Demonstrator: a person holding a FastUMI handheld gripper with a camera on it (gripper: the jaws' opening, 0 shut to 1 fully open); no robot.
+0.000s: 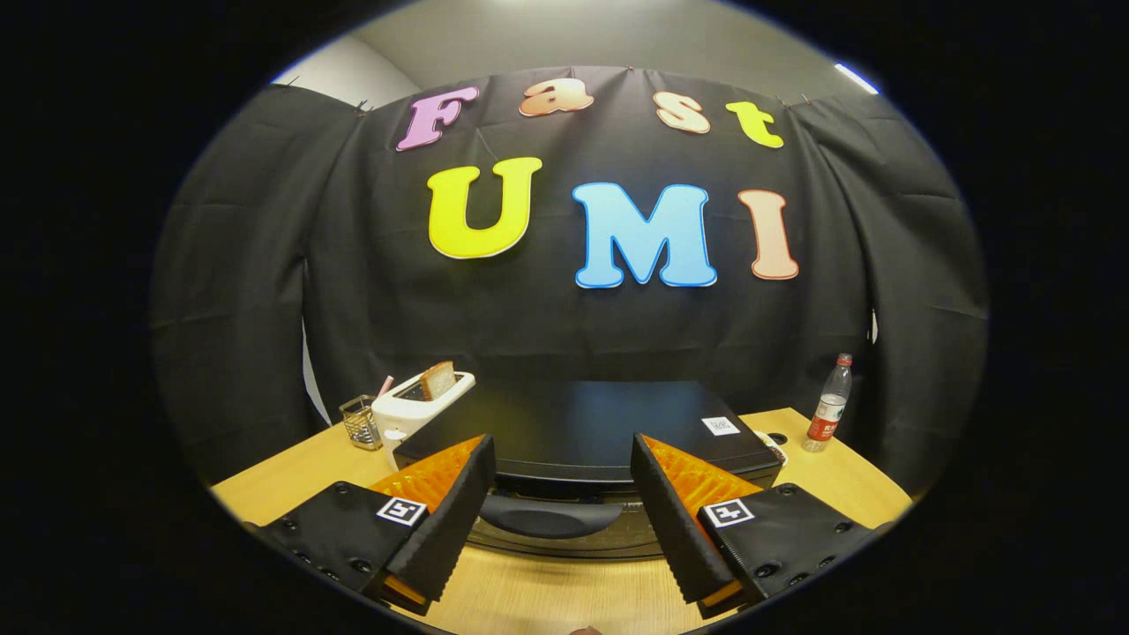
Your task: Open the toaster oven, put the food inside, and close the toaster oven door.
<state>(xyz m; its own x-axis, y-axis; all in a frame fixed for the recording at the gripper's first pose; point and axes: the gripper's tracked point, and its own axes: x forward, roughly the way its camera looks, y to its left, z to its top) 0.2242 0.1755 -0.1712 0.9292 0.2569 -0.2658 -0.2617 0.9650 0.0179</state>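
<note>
The gripper [561, 451] hangs wide open just before the closed oven [586, 423], its handle [549, 516] between the fingers.

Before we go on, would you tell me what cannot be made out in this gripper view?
- Toaster oven: its inside is hidden behind the closed door; the handle lies between the open tool fingers.
- Water bottle: label too small.
- Wire basket beside the white toaster: contents too small.
</note>
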